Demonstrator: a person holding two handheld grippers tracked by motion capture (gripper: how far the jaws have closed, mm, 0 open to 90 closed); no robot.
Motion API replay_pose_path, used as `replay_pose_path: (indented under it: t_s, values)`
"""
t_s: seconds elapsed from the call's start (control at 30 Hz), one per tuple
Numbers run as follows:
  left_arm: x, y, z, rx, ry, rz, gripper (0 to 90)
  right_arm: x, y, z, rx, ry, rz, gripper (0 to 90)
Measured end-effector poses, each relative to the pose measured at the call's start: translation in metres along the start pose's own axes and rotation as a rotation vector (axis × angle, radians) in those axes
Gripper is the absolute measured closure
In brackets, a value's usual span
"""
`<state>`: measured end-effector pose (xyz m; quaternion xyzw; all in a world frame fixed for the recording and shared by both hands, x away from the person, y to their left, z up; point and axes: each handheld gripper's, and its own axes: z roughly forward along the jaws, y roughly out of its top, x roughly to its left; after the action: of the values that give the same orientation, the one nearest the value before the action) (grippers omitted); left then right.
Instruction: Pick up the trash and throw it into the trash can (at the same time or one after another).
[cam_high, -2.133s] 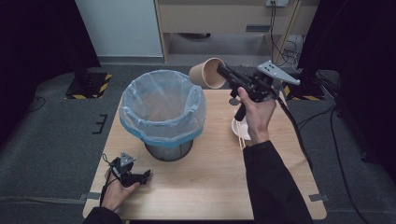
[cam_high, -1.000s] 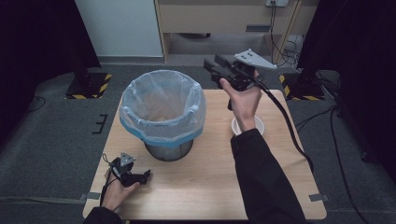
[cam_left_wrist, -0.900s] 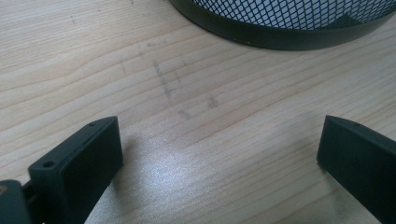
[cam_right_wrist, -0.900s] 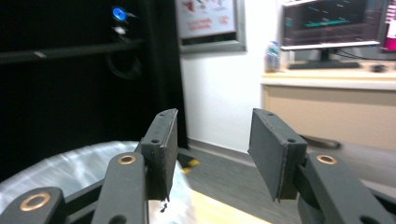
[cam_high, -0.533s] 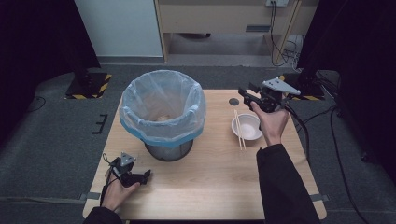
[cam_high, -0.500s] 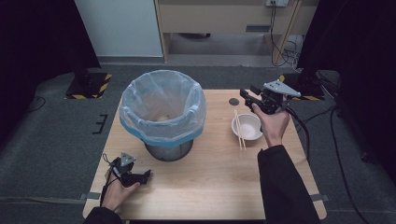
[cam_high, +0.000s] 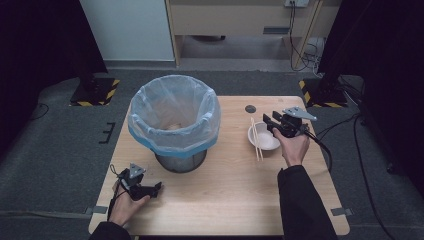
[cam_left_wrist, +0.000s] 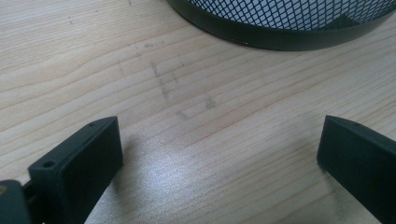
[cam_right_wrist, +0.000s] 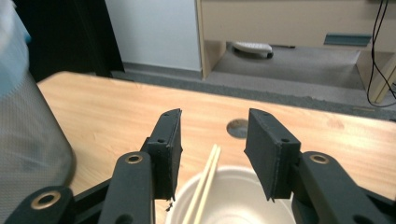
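Two grippers are in your hands. Your right gripper (cam_high: 268, 122) is held low over the white bowl (cam_high: 263, 138) at the table's (cam_high: 235, 185) right side, jaws parted and empty, the chopsticks (cam_right_wrist: 204, 183) lying across the bowl directly below the gap. Your left gripper (cam_high: 156, 187) rests at the near left corner, jaws spread wide, just beside the bin's (cam_high: 173, 122) base.

Left gripper (cam_high: 150, 190) — low, near the person, jaws spread wide. Right gripper (cam_high: 269, 121) — arm extended forward, jaws parted, empty.
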<state>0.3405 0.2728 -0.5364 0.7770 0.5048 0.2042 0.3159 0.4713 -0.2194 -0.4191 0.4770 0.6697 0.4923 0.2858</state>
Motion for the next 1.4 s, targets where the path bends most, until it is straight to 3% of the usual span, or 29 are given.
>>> replay_pose_path:
  t_s: [0.5,0.9,1.4]
  values:
    - [0.000,0.000,0.000,0.001,0.000,0.001,0.0,-0.006,-0.051,0.020,0.147,0.008,0.018,64.1]
    - [0.000,0.000,0.000,0.001,0.000,0.001,0.0,-0.001,-0.063,0.033,0.222,0.029,0.020,65.5]
    - [0.000,0.000,0.000,0.002,0.000,0.002,0.0,-0.002,-0.068,0.041,0.266,0.041,0.031,68.8]
